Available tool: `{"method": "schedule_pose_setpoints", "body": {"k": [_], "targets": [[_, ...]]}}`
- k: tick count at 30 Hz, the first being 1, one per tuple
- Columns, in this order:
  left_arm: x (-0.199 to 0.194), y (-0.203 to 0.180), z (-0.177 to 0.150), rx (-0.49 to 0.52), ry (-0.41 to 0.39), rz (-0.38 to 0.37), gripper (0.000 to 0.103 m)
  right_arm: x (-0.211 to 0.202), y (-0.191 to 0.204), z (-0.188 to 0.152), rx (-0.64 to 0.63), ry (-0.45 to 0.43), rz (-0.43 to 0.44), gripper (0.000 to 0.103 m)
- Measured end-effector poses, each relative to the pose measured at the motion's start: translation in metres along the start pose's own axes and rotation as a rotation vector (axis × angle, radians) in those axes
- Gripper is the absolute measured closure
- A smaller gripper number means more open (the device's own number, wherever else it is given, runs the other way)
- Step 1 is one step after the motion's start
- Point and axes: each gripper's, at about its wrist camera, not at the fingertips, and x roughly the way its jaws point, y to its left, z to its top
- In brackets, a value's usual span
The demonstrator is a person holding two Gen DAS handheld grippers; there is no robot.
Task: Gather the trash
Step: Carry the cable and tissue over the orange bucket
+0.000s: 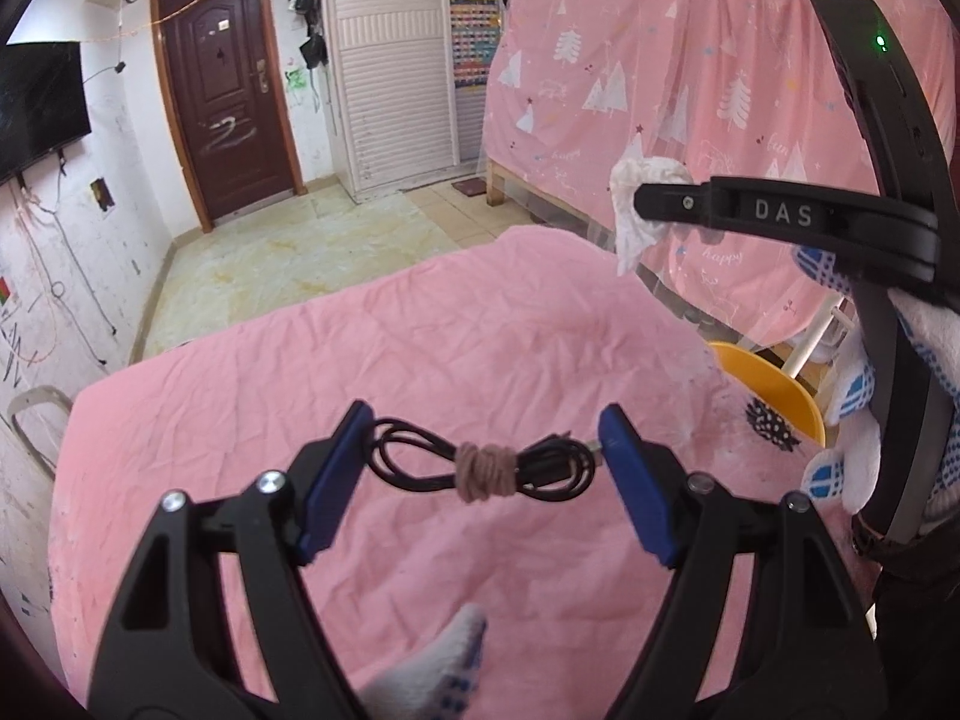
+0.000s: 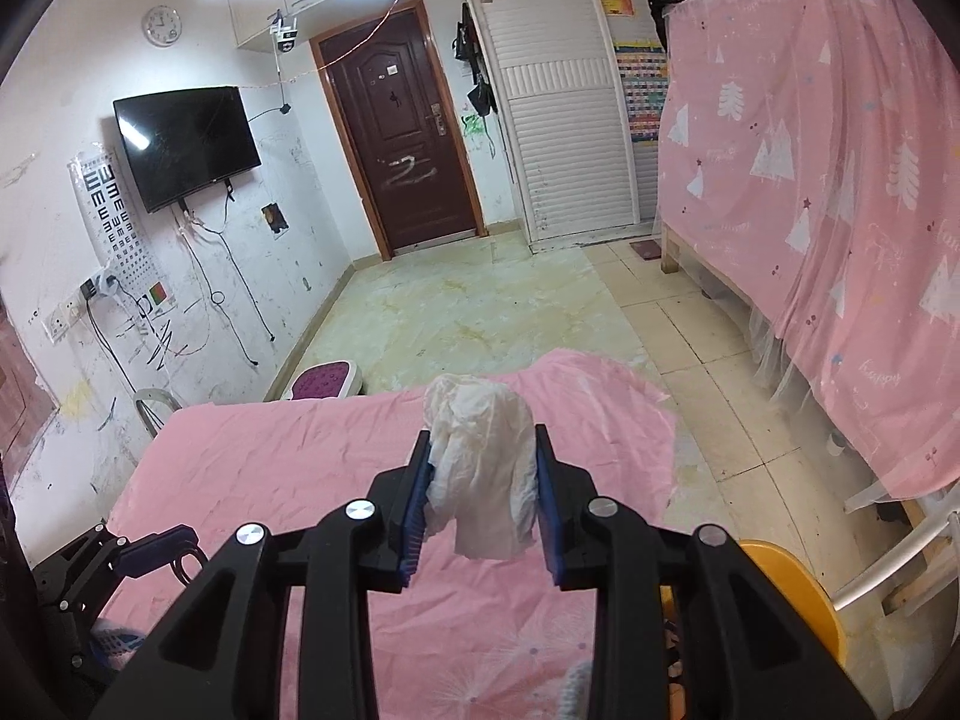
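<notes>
Tissue (image 2: 483, 468), crumpled white, sits pinched between the blue pads of the right gripper (image 2: 483, 492), held up in the air above the pink sheet (image 2: 270, 456). Its long axis runs roughly vertical at lower centre of the right wrist view: bunched end up and away from the camera, loose ragged end hanging down toward it. In the left wrist view the same tissue (image 1: 642, 204) shows at the right of the frame, clamped at the tip of the right gripper (image 1: 645, 201), well clear of the sheet (image 1: 420, 348).

Left gripper (image 1: 480, 450) has its fingers spread wide, hovering low over the sheet. Between them lies a coiled black cable (image 1: 480, 459), bound at the middle with a brownish tie; its long axis runs left-right across the frame, plug end pointing right, just beside the right pad. Cannot tell whether the pads touch the cable.

Sheet's far edge crosses mid-frame in both views; beyond it, bare floor (image 2: 468, 306) runs open up to the dark door (image 2: 399, 138). At lower right, just off the sheet's right edge, a yellow bin (image 2: 798, 594). A pink curtain (image 2: 840, 192) closes off the right side; white wall with a television (image 2: 186, 144) bounds the left.
</notes>
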Motion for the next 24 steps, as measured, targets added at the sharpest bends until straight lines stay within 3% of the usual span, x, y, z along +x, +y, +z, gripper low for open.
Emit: {"method": "schedule_pose_setpoints", "body": {"k": [7,24], "targets": [[0.006,-0.039,0.010,0.062,0.006,-0.025,0.029,-0.024,-0.050,-0.017,0.060,-0.019,-0.027,0.082],[0.034,-0.124,0.053,0.052,0.010,-0.288,0.029,-0.048,-0.156,-0.083,0.182,0.035,-0.132,0.082]]}}
